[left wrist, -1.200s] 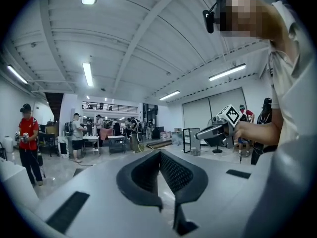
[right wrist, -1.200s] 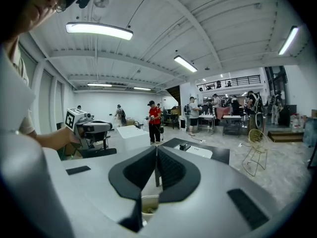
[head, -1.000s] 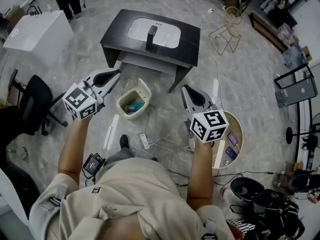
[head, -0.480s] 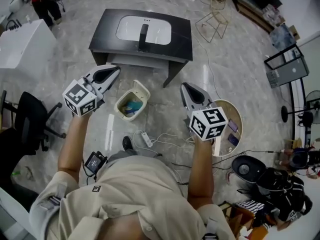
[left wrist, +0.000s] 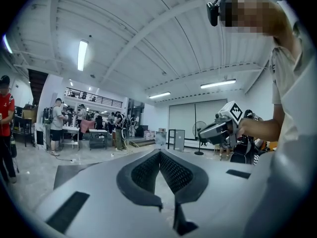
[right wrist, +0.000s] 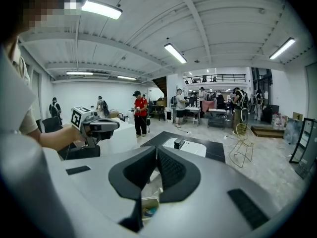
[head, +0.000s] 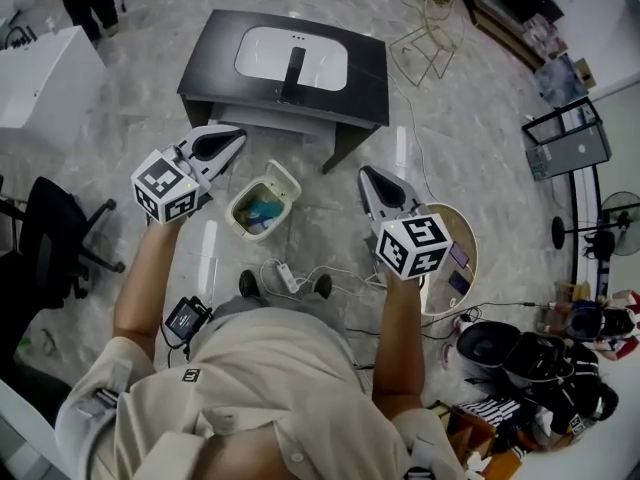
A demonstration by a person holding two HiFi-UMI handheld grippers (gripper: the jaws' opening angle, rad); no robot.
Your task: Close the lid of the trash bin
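Note:
The cream trash bin point(head: 260, 206) stands on the floor, with its lid point(head: 286, 177) tipped up at the far right side and coloured rubbish showing inside. My left gripper point(head: 238, 133) hovers above and to the left of the bin, jaws shut and empty. My right gripper point(head: 366, 173) is held to the right of the bin, also shut with nothing in it. In the right gripper view, the bin point(right wrist: 148, 205) shows low down behind the closed jaws, and the left gripper point(right wrist: 96, 126) sits at the left. Neither gripper touches the bin.
A black table with a white inset panel point(head: 289, 61) stands just beyond the bin. A power strip and cables point(head: 287, 278) lie on the floor near the person's shoes. A round wooden tray point(head: 462, 256) sits at the right, an office chair point(head: 48, 230) at the left.
The view has shifted slightly. My left gripper has edged a little up and right; a second shoe now shows near the cables. The bin and its lid have not moved.

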